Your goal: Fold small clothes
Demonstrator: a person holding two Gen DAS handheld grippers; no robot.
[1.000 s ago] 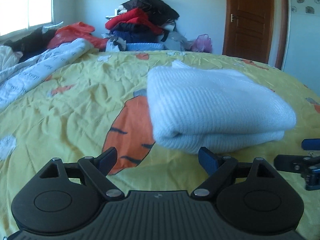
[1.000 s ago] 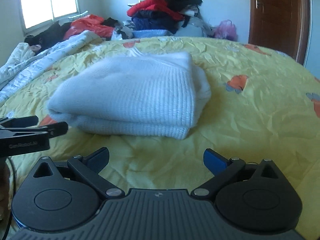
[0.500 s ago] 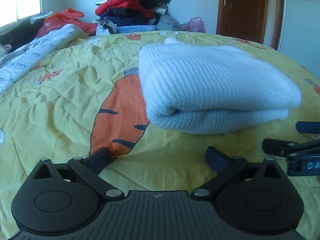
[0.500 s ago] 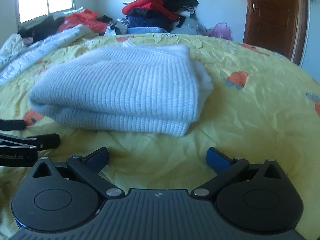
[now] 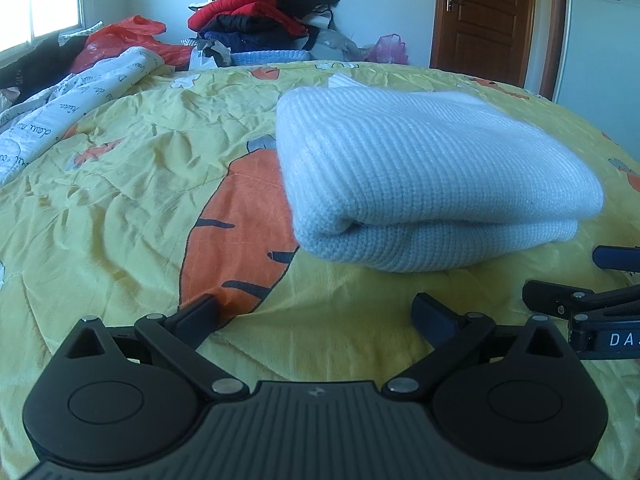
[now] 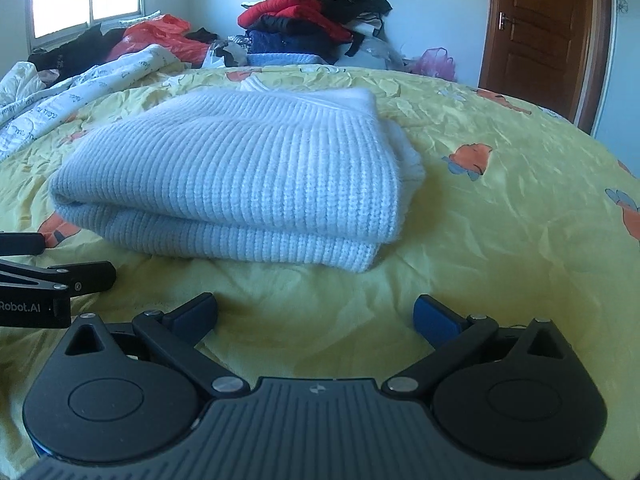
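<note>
A white knitted sweater lies folded in a thick rectangle on the yellow carrot-print bedspread. It also shows in the right wrist view. My left gripper is open and empty, low over the bedspread just short of the sweater's near left corner. My right gripper is open and empty, just short of the sweater's near edge. Each gripper shows at the edge of the other's view, the right one and the left one.
A white printed quilt lies along the bed's left side. A pile of red, black and blue clothes stands beyond the bed's far edge, with an orange bag to its left. A brown door is at the back right.
Both grippers have dropped lower and drawn a little closer to the folded sweater. Both stay open. The sweater has not moved.
</note>
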